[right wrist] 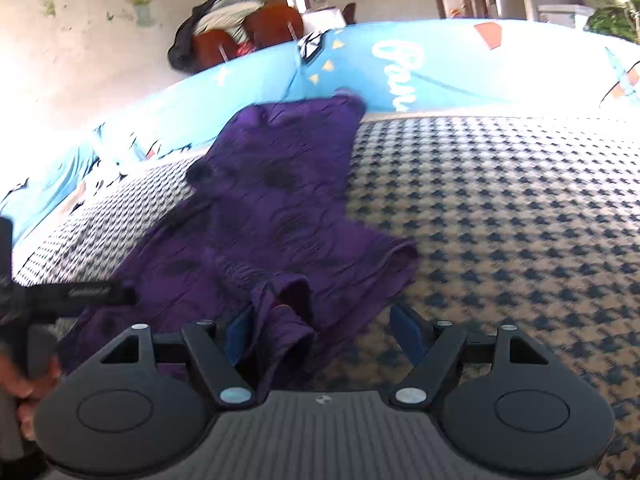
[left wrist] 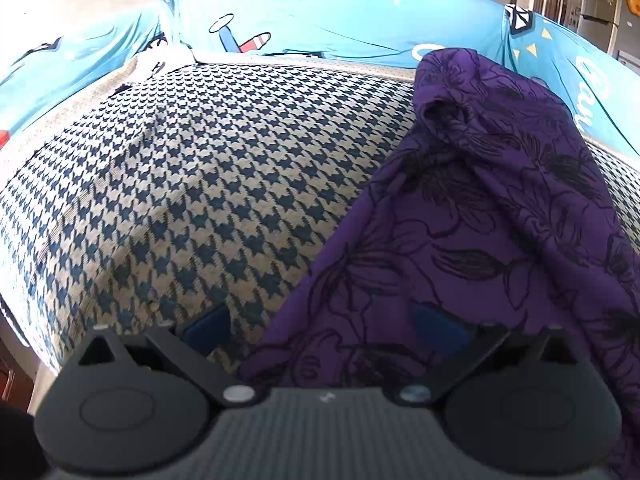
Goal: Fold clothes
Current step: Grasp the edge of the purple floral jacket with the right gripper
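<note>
Fingers (left wrist: 206, 332) of both grippers spread wide, empty, over the purple garment (right wrist: 280, 208).

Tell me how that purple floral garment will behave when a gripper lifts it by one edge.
The purple garment will probably go floppy and hang in folds: it already lies rumpled and bunched on the houndstooth cover. It looks thin, so likely light. The bunched edge near the right gripper may slip unless the open fingers pinch several layers.

Plenty of open houndstooth cushion (left wrist: 192, 184) to the garment's left and right (right wrist: 500, 220). Only the rumpled purple garment (right wrist: 280, 208) and blue backrest (left wrist: 340, 20) block anything.
</note>
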